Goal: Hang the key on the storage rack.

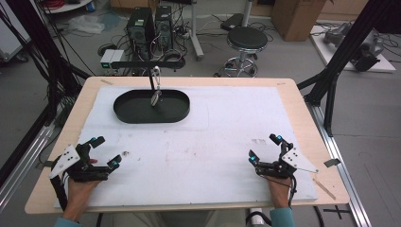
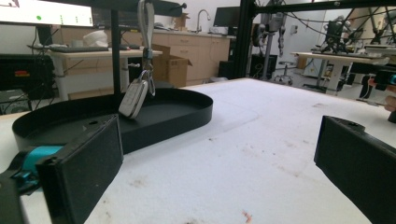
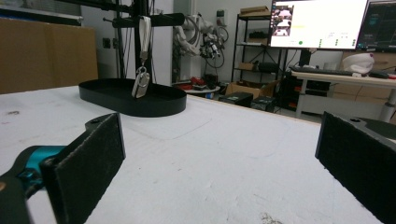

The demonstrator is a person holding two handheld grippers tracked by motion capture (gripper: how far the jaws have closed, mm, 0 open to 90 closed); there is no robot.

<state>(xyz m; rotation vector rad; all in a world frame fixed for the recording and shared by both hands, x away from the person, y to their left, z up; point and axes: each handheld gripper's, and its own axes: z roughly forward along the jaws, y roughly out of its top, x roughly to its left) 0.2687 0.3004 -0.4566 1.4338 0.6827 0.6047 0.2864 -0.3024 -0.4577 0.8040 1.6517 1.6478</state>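
Apparently nothing is begun yet. A small silver key fob (image 1: 155,98) hangs by a pale strap from the black metal stand (image 1: 142,63), just above the floor of the shallow black oval tray (image 1: 127,113). Both tools rest on the white foam mat, well apart from that tray and nearer to the person: the left gripper (image 1: 105,152) and the right gripper (image 1: 264,147), each with its jaws wide apart and holding nothing. I judge the whole work remains: reaching the tray and taking the fob.

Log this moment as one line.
left gripper open, idle | right gripper open, idle | key fob hanging over black tray
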